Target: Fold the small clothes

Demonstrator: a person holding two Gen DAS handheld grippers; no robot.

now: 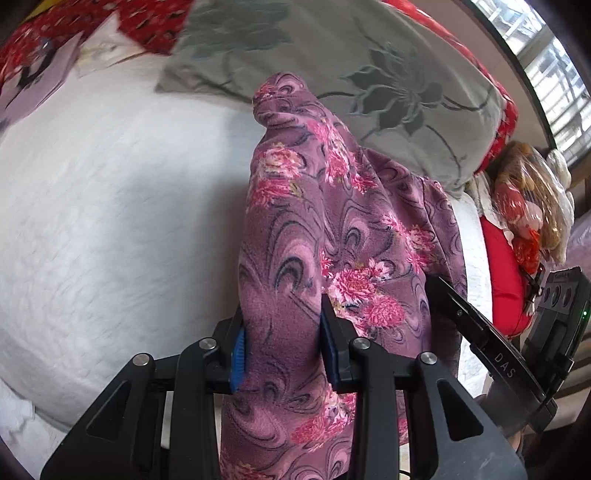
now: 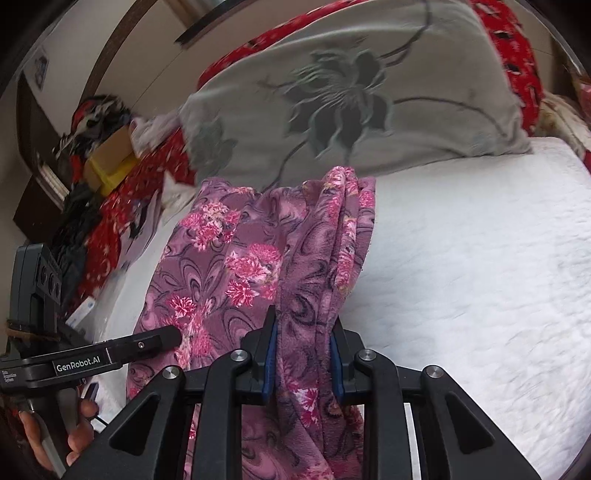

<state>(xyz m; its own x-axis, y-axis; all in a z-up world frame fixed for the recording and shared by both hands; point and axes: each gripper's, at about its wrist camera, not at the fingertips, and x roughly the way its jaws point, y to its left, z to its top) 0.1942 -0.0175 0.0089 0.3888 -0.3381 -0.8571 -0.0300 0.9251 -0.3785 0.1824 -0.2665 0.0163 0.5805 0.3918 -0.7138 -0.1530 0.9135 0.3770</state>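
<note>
A purple fleece garment with pink flowers (image 1: 314, 229) hangs bunched above the white bed cover (image 1: 110, 221). My left gripper (image 1: 282, 343) is shut on one gathered part of it, the cloth filling the gap between the blue pads. My right gripper (image 2: 304, 354) is shut on another gathered part of the same garment (image 2: 229, 258), which drapes to the left toward the other gripper. The right gripper also shows in the left wrist view (image 1: 491, 339), and the left gripper shows in the right wrist view (image 2: 110, 354), held by a hand.
A grey pillow with a dark flower print (image 2: 351, 96) lies at the head of the bed on the white cover (image 2: 480, 258). Red patterned bedding (image 1: 147, 22), a cardboard box (image 2: 110, 155) and a bag of items (image 1: 528, 206) lie at the sides.
</note>
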